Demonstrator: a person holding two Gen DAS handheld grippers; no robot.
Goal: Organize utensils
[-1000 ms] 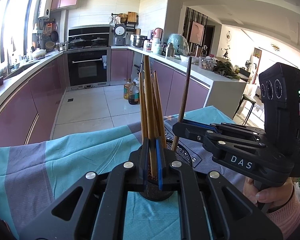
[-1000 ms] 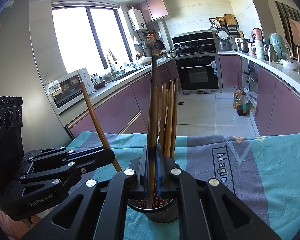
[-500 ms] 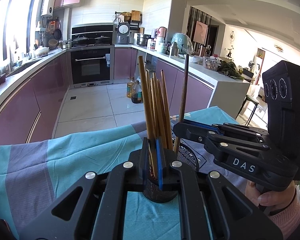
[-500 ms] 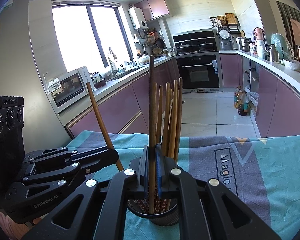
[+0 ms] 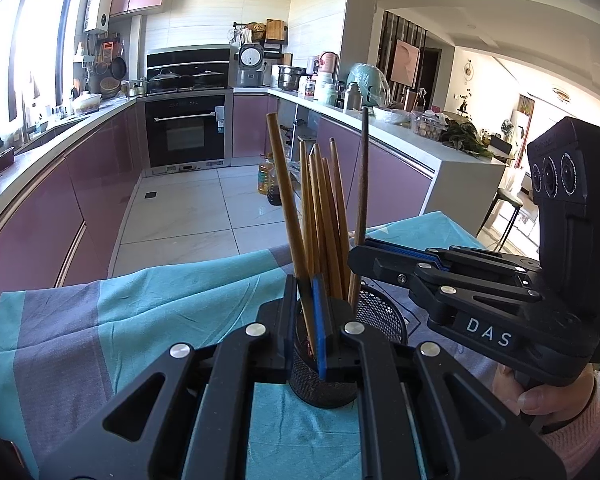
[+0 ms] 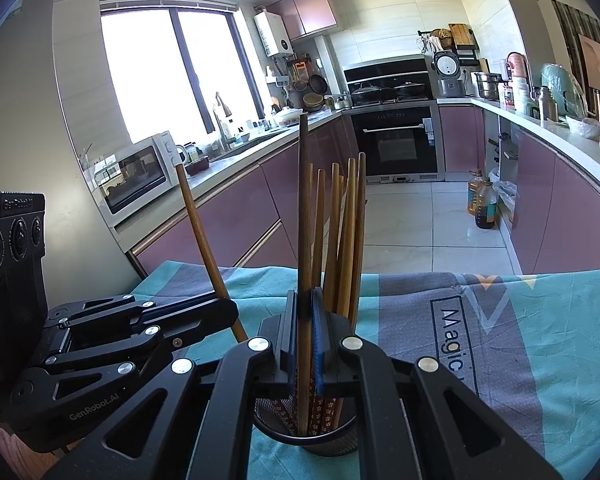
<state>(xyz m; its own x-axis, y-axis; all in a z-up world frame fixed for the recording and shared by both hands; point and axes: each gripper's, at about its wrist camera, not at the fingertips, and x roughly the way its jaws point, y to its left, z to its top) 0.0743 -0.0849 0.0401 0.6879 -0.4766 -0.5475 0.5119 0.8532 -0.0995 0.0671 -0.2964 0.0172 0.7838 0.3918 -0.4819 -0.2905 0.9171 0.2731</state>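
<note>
A teal and grey cloth (image 6: pixel 500 320) covers the table. On it stands a black mesh holder (image 6: pixel 320 436) with a bundle of wooden chopsticks (image 6: pixel 340 232) upright inside. The left claw (image 5: pixel 309 320) pinches a light chopstick (image 5: pixel 286 200) over the holder, tilted. The right claw (image 6: pixel 305 336) grips a darker chopstick (image 6: pixel 304 216), its lower end inside the holder.

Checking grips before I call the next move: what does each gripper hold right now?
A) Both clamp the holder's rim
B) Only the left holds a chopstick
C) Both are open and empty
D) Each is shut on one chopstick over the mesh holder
D: the left gripper pinches a light chopstick, the right gripper pinches a darker chopstick, and both sticks reach into the mesh holder.
</note>
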